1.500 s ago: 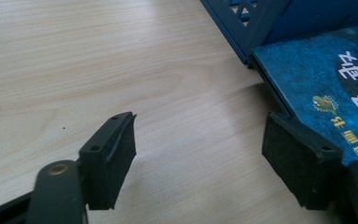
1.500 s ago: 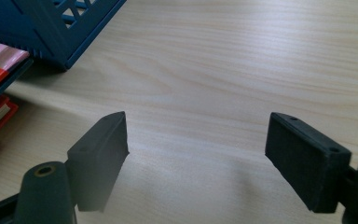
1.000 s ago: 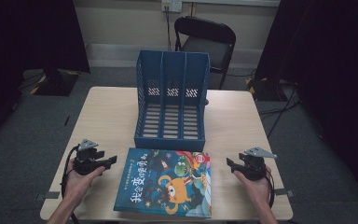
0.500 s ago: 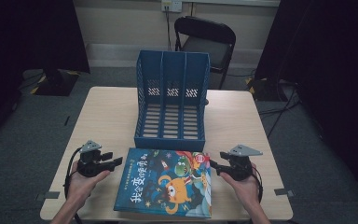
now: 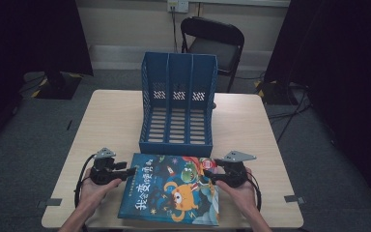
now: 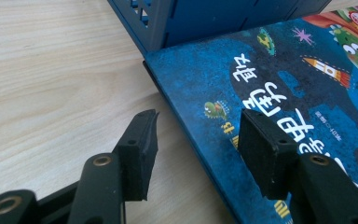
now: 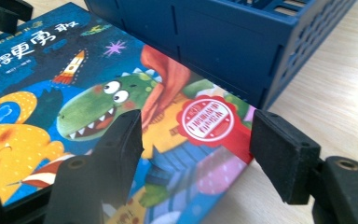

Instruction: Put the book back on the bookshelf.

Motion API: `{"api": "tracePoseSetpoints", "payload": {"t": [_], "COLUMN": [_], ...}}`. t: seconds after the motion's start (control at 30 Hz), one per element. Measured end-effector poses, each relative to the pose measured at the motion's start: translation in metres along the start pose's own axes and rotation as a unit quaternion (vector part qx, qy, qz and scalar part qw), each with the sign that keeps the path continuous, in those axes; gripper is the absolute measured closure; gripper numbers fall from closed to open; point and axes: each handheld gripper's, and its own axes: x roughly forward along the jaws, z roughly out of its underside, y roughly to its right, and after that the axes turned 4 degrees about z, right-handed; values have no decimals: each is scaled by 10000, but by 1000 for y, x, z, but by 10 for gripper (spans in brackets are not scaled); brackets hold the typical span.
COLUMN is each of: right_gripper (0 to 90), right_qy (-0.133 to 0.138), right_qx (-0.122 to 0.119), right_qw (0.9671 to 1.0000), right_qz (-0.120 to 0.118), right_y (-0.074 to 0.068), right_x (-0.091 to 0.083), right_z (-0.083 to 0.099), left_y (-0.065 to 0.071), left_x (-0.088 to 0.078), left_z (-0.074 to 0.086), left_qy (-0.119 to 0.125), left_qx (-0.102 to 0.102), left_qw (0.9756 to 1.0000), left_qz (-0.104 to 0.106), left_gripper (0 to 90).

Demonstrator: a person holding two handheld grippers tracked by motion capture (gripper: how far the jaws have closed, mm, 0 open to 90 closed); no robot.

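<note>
While the wooden table (image 5: 106,121) carries the blue file rack (image 5: 178,104) at its middle, the picture book (image 5: 171,188) is laid flat just in front of the rack, its longer side running across between the two hands. The left gripper (image 5: 128,171) is set at the book's left edge and the right gripper (image 5: 207,175) at its right edge, each about equally near. Both pairs of jaws are parted astride an edge, nothing yet pinched; the left has just been closing, the right opening.

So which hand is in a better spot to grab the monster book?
Probably the left. The left gripper straddles the picture book's spine edge, one jaw over the cover, one on the table. The right gripper, just opening, hovers above the corner.
</note>
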Motion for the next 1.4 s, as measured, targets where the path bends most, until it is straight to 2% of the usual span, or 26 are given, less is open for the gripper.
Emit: {"api": "tracePoseSetpoints", "payload": {"t": [0.03,0.1,0.17,0.23,0.27,0.37,0.47,0.6,0.83,1.0,1.07,1.17,1.27,1.4], "right_gripper": [349,346,339,303,292,307,316,321,327,240,225,219,244,241], "right_qy": [0,-20,20,-7,-109,-113,-126,-186,-208,-143,-141,-98,-71,-98], "right_qx": [-3,-102,-64,-43,-9,127,3,-69,-35,-109,-74,-73,-27,-79], "right_qw": [10000,9998,9998,9997,9996,9998,9997,9996,9997,9997,9998,9999,9999,9999], "right_qz": [2,150,195,249,276,138,226,209,75,182,86,67,-98,-47], "right_y": [-1,-2,0,3,4,7,4,0,-1,10,14,17,18,14], "right_x": [1,2,3,4,5,6,5,2,-3,9,15,20,21,18], "right_z": [0,-1,-1,-1,0,2,1,2,7,-3,-5,-7,-6,-5], "left_y": [1,2,3,6,5,3,3,0,4,6,6,5,6,8], "left_x": [1,2,4,5,5,4,4,2,2,2,2,2,1,1], "left_z": [0,0,0,0,0,2,3,3,2,2,2,2,3,3], "left_qy": [-3,-19,-44,-18,-14,0,27,-84,-99,-97,-90,-93,-96,-112], "left_qx": [-13,31,85,116,125,40,16,-80,-51,18,31,35,13,64], "left_qw": [10000,10000,9997,9997,9997,9996,9995,9991,9994,9996,9996,9995,9995,9995], "left_qz": [31,70,226,212,217,269,300,417,317,261,283,304,295,287], "left_gripper": [477,481,485,476,477,486,485,489,498,480,479,481,483,498]}}
